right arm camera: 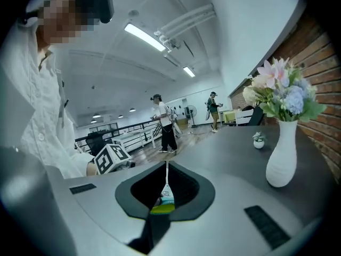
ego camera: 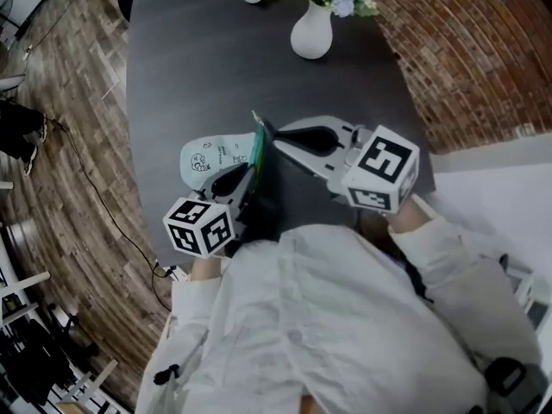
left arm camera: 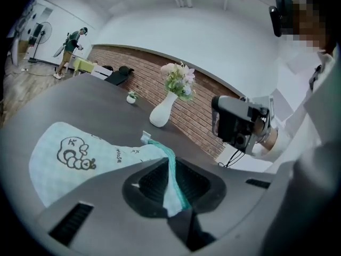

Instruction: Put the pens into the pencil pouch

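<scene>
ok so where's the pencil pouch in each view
head view: pencil pouch left of centre
left gripper view: lower left, teal edge pinched in left tool
right gripper view: just a sliver pinched in right tool
shared landmark: white vase

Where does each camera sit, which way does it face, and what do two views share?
Head view: on the head, facing steeply down at table, left gripper, right gripper, own shirt.
Left gripper view: rides that gripper, facing along fingers shut on pencil pouch; right gripper beyond.
Right gripper view: same, fingers pinching the pencil pouch; left gripper beyond.
All share the vase.
</scene>
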